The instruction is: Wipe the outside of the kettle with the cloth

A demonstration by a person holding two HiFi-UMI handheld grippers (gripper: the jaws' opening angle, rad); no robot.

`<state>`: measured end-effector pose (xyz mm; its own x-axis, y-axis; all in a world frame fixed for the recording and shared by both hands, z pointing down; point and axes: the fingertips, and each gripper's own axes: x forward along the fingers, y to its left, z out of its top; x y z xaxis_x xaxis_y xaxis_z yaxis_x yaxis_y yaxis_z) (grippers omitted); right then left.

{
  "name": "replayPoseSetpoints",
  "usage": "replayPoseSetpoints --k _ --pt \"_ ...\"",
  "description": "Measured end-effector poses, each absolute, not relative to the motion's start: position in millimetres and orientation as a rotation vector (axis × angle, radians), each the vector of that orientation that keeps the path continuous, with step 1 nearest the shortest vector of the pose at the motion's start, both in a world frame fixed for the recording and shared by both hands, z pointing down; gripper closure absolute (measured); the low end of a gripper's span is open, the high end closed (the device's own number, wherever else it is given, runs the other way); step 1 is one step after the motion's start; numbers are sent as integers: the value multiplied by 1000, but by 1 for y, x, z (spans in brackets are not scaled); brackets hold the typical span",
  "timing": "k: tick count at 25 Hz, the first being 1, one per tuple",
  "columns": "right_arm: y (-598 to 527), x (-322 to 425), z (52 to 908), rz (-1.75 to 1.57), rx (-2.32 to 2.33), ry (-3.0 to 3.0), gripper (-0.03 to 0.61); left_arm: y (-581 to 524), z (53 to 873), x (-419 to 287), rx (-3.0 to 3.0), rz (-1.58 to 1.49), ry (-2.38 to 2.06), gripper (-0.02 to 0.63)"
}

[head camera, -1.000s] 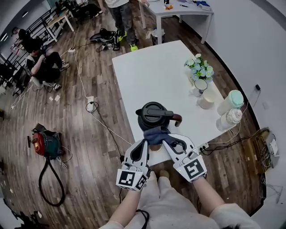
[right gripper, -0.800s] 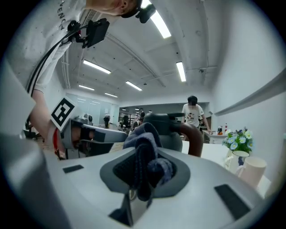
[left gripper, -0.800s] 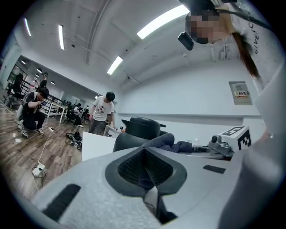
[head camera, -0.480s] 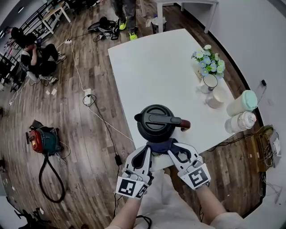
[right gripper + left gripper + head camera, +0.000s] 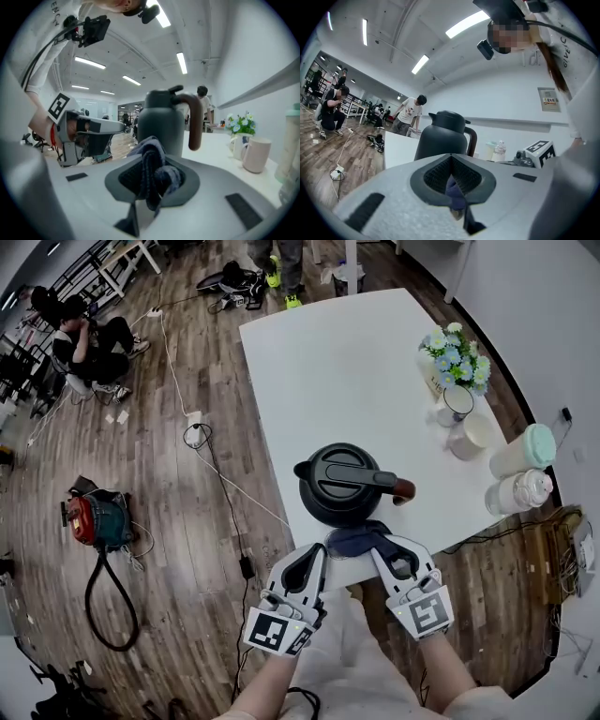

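A black kettle (image 5: 345, 482) with a brown-tipped handle stands near the front edge of the white table (image 5: 328, 362). A dark blue cloth (image 5: 358, 539) lies bunched against its near side, low down. My left gripper (image 5: 322, 549) and my right gripper (image 5: 377, 540) are both shut on this cloth from either end. In the left gripper view a small fold of cloth (image 5: 453, 193) sits between the jaws of the left gripper (image 5: 451, 158), with the kettle (image 5: 440, 136) just beyond. In the right gripper view a thick wad of cloth (image 5: 153, 172) fills the right gripper (image 5: 146, 155), before the kettle (image 5: 161, 123).
At the table's right side stand a flower vase (image 5: 457, 345), two mugs (image 5: 457, 402) and two lidded canisters (image 5: 525, 452). Beside the table on the wooden floor are cables, a red vacuum (image 5: 94, 521) and a seated person (image 5: 89, 338).
Both grippers and the cloth have slid lower along the kettle's near side, toward the table edge. The head view has shifted, and the kettle has stayed put.
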<state>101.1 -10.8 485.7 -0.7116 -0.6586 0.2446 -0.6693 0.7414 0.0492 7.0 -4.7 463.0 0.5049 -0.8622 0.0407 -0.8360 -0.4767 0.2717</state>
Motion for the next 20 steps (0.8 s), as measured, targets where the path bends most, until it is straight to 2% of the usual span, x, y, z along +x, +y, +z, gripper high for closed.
replayPoseSetpoints --k 8,20 --pt "-11 147 382 -49 1341 -2850 526 -4 417 -10 2504 -196 -1526 606" --pt "-55 134 442 67 1467 -2647 526 5 430 -23 2460 -140 -1553 606"
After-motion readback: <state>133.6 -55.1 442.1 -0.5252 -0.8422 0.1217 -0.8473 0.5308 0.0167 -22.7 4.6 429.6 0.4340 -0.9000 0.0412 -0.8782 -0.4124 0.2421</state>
